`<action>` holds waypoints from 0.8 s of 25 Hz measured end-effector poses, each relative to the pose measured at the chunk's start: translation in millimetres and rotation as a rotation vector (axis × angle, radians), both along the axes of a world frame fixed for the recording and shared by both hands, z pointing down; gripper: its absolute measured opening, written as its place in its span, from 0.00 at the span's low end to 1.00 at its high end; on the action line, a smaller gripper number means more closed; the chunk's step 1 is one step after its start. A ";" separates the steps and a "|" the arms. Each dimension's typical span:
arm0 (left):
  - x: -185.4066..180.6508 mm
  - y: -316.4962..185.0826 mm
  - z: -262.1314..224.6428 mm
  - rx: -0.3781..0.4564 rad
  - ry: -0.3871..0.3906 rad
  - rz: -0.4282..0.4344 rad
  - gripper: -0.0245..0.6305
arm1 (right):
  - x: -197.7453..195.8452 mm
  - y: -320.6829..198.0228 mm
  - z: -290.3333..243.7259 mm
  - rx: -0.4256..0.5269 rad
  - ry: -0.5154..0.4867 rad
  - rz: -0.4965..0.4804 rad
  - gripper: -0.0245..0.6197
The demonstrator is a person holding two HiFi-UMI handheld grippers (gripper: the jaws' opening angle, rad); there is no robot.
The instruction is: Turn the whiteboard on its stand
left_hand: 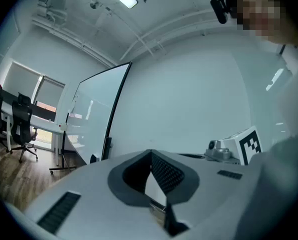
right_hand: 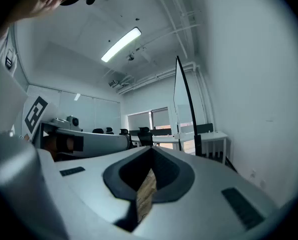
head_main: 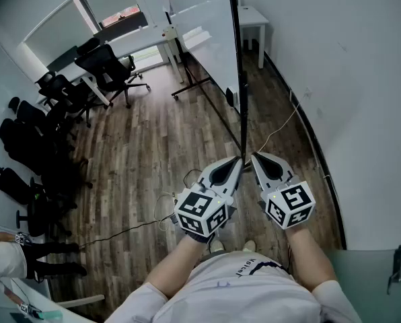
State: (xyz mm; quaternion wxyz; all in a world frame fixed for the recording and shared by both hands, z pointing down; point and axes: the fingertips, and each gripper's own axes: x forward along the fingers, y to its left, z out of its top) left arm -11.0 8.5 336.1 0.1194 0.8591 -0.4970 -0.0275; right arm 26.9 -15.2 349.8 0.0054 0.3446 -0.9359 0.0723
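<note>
The whiteboard (head_main: 202, 25) stands edge-on ahead of me on its wheeled stand (head_main: 189, 86), its black frame edge (head_main: 238, 66) running down toward my grippers. My left gripper (head_main: 239, 160) and right gripper (head_main: 253, 156) are held side by side just below the board's near edge, both shut and empty, neither touching it. The left gripper view shows its shut jaws (left_hand: 151, 152) with the whiteboard (left_hand: 96, 114) off to the left. The right gripper view shows its shut jaws (right_hand: 151, 149) with the board's edge (right_hand: 186, 104) to the right.
Black office chairs (head_main: 106, 66) and a long desk (head_main: 123, 44) fill the left side of the room. A small white table (head_main: 252, 17) stands behind the board. The white wall (head_main: 362, 79) is close on the right, with a cable (head_main: 281, 126) on the wood floor. A person (head_main: 5, 258) stands lower left.
</note>
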 end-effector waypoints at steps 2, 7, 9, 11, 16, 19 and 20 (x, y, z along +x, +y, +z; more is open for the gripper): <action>5.0 1.8 2.0 -0.003 -0.003 -0.003 0.05 | 5.0 1.5 1.1 -0.001 -0.002 -0.002 0.06; 18.0 1.6 7.5 -0.007 -0.009 -0.019 0.05 | 19.0 1.1 5.5 -0.003 -0.012 -0.011 0.06; 22.5 1.5 10.8 -0.013 -0.012 -0.028 0.05 | 23.5 1.5 9.2 -0.009 -0.014 -0.018 0.06; 27.4 3.3 14.9 -0.023 -0.015 -0.033 0.05 | 27.1 4.0 13.5 -0.021 -0.022 -0.032 0.06; 34.8 5.4 25.8 -0.044 -0.030 -0.051 0.05 | 35.5 2.6 18.3 -0.041 -0.077 -0.051 0.06; 33.2 3.7 28.2 -0.047 -0.030 -0.066 0.05 | 36.8 -0.7 21.1 -0.041 -0.070 -0.049 0.06; 32.0 2.2 29.0 -0.046 -0.030 -0.069 0.05 | 36.3 -2.6 22.6 -0.044 -0.067 -0.047 0.06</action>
